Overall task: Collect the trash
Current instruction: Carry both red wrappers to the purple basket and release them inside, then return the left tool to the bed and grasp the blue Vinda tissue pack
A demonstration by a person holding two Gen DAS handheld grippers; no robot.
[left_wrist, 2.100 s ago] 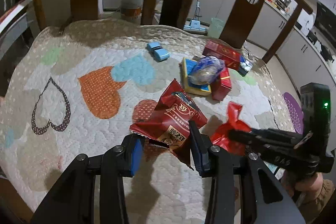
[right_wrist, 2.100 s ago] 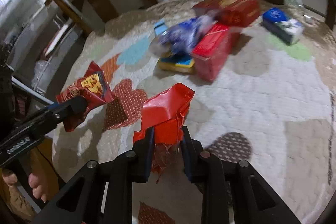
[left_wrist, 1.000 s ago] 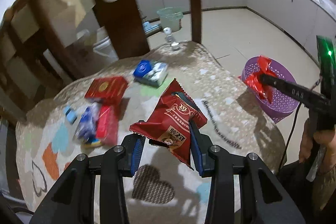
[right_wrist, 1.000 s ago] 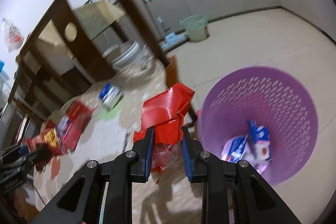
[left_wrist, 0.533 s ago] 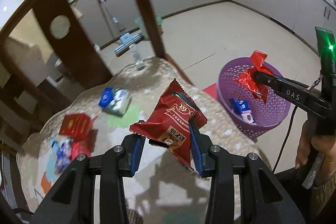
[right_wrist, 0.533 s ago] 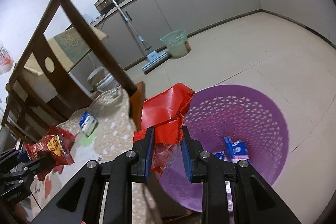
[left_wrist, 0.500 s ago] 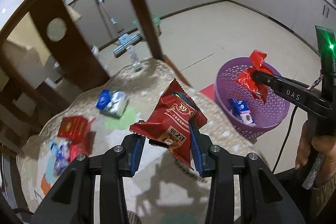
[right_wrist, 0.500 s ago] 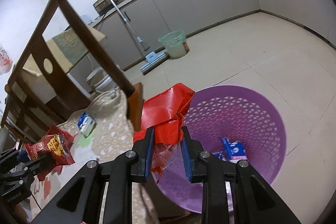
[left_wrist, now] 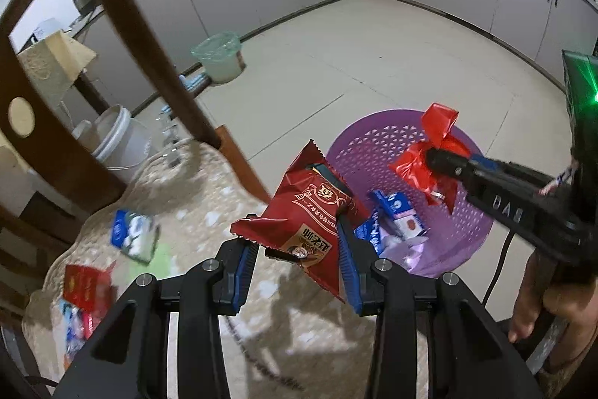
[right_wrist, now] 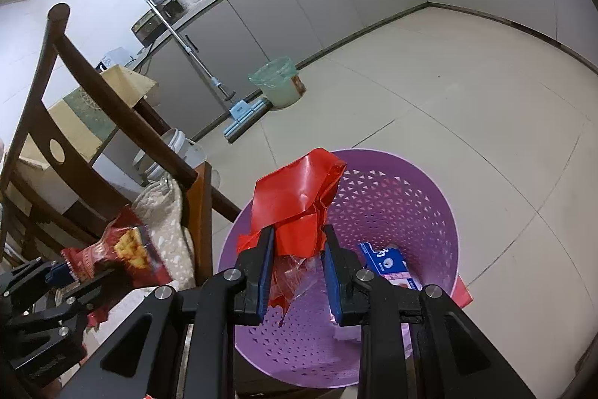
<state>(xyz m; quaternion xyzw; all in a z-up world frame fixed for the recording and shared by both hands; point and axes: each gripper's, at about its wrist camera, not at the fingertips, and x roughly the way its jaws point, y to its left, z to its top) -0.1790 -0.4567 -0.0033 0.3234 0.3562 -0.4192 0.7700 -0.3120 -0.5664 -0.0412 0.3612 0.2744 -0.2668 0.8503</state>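
My left gripper (left_wrist: 297, 249) is shut on a dark red snack bag (left_wrist: 306, 215), held above the edge of the quilted seat (left_wrist: 209, 212). My right gripper (right_wrist: 297, 243) is shut on a crumpled red wrapper (right_wrist: 299, 197) and hangs over the purple perforated basket (right_wrist: 396, 197) on the floor. The left wrist view shows that right gripper (left_wrist: 429, 156) with the red wrapper (left_wrist: 433, 152) above the same basket (left_wrist: 358, 152). Blue and white packets (left_wrist: 400, 215) lie inside the basket. The snack bag (right_wrist: 116, 253) also shows at lower left in the right wrist view.
A blue packet (left_wrist: 132, 236) and red boxes (left_wrist: 84, 283) lie on the quilted seat. Dark wooden chair frames (left_wrist: 123, 36) stand around it. A green-lined bin (right_wrist: 278, 83), a mop (right_wrist: 239, 114) and a white bucket (left_wrist: 112, 141) stand on the tiled floor by grey cabinets.
Both grippers have swung from over the seat toward the purple basket. The red wrapper now hangs over the basket's opening, and the snack bag has come to the seat's edge beside it.
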